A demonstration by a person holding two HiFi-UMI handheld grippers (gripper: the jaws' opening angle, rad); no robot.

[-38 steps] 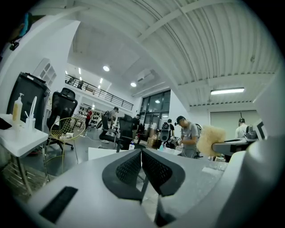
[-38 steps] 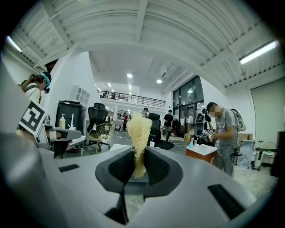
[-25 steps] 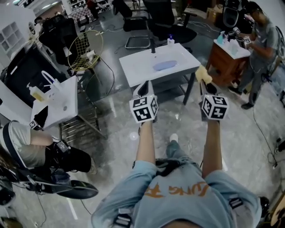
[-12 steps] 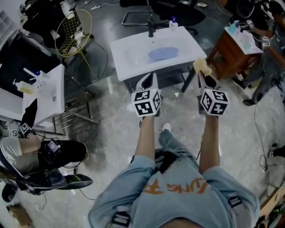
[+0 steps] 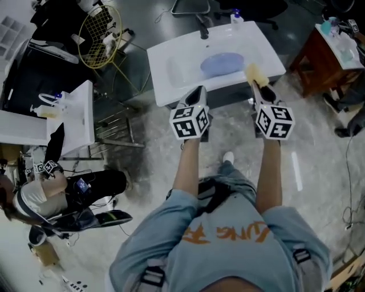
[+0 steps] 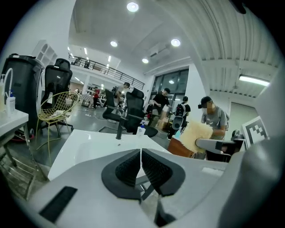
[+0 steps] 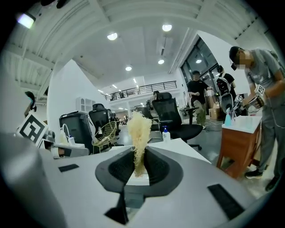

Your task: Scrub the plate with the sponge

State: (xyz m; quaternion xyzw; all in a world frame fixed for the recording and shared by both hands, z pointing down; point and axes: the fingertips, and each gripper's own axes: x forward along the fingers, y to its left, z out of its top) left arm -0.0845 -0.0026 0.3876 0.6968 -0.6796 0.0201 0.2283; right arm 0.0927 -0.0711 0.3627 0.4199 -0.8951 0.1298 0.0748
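Note:
A pale blue plate lies in the basin of a white sink table just ahead of me. My right gripper is shut on a yellow fibrous sponge, held above the sink's near right edge, beside the plate. In the right gripper view the sponge stands upright, pinched between the pads of that gripper. My left gripper hovers at the sink's front edge, left of the plate. Its jaws are shut with nothing between them. The left gripper view also catches the sponge at its right.
A dark faucet and a soap bottle stand at the sink's far side. A second white sink stand and a yellow wire chair are to the left, a wooden cabinet to the right. A person sits low left.
The sink has come closer in the head view. Both grippers have moved forward to its near edge, the sponge still pinched in the right one.

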